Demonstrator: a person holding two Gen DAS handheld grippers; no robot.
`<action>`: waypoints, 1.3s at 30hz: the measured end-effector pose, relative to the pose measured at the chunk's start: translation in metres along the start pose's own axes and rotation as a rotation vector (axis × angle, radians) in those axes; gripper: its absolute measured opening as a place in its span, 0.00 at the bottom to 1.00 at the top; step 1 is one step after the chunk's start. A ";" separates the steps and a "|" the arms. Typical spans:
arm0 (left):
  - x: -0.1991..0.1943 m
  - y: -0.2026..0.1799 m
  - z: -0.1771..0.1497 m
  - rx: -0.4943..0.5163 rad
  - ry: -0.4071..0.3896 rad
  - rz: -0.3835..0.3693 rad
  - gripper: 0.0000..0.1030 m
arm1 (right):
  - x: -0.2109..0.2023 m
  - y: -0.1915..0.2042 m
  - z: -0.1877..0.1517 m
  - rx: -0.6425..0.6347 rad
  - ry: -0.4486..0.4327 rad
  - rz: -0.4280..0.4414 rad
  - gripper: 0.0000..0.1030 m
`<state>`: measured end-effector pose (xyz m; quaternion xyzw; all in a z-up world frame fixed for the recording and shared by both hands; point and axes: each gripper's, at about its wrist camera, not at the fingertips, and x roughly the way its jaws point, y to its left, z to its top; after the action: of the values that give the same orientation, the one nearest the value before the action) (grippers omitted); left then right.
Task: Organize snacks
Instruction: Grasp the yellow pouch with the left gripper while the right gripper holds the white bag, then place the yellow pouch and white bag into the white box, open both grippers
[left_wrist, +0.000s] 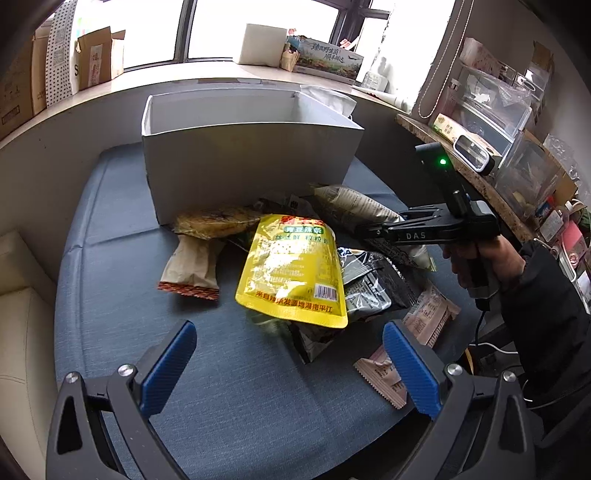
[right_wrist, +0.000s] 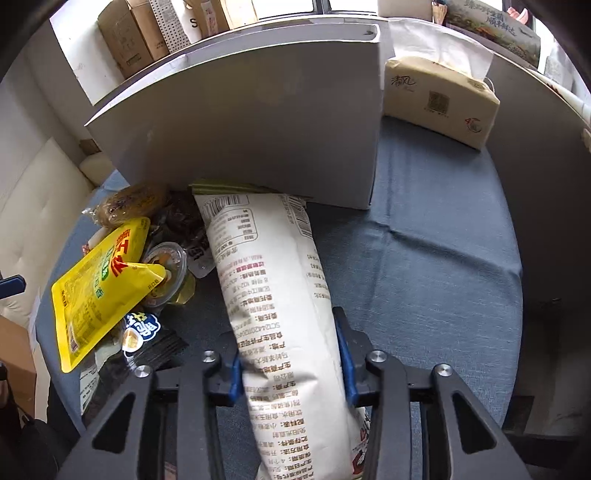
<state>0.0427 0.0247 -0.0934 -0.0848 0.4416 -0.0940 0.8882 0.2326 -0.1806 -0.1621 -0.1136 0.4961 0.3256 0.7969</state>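
Blue-padded fingers (left_wrist: 171, 365) of my left gripper (left_wrist: 290, 363) fill the near edge of the left wrist view, spread wide with nothing between them, hovering above the blue cloth surface (left_wrist: 229, 387). Just beyond them lies the snack pile. A yellow stand-up pouch (left_wrist: 293, 267) with green and red print sits on top at the centre, partly covering a black-and-white packet (left_wrist: 364, 284). To its left lie a tan wrapper with a red serrated edge (left_wrist: 192, 267) and, behind that, a clear-wrapped golden pastry (left_wrist: 216, 221). Two pink-beige wafer packets (left_wrist: 430, 317) rest at the right of the pile, one of them beside my right pad. Behind the pile stands the open grey cardboard box (left_wrist: 251, 158); its front wall is near the pastry, though I cannot tell whether they touch.

My right gripper (right_wrist: 291, 365), seen in the right wrist view, is closed on a long cream snack bag with printed text (right_wrist: 273, 295); both blue pads press into its sides near the lower half. The bag's far end, bearing a barcode, lies at the foot of the box's (right_wrist: 258, 129) front wall. From this view the yellow pouch (right_wrist: 99, 291) lies left of the bag, with a clear plastic jelly cup (right_wrist: 168, 275) tucked against it. A tissue pack (right_wrist: 439, 99) stands to the right of the box on the cloth. In the left view, my right hand (left_wrist: 480, 264) grips the black handle at the pile's right edge.
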 end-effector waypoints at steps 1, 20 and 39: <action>0.002 0.000 0.002 -0.002 -0.006 -0.009 1.00 | -0.004 0.000 -0.001 -0.009 -0.007 -0.008 0.40; 0.092 -0.017 0.055 0.119 0.105 0.063 1.00 | -0.133 0.019 -0.046 0.084 -0.284 0.045 0.40; 0.092 -0.018 0.049 0.180 0.070 0.061 0.57 | -0.122 0.042 -0.058 0.091 -0.271 0.118 0.40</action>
<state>0.1348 -0.0115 -0.1309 0.0122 0.4645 -0.1089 0.8788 0.1283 -0.2274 -0.0782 -0.0030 0.4038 0.3615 0.8404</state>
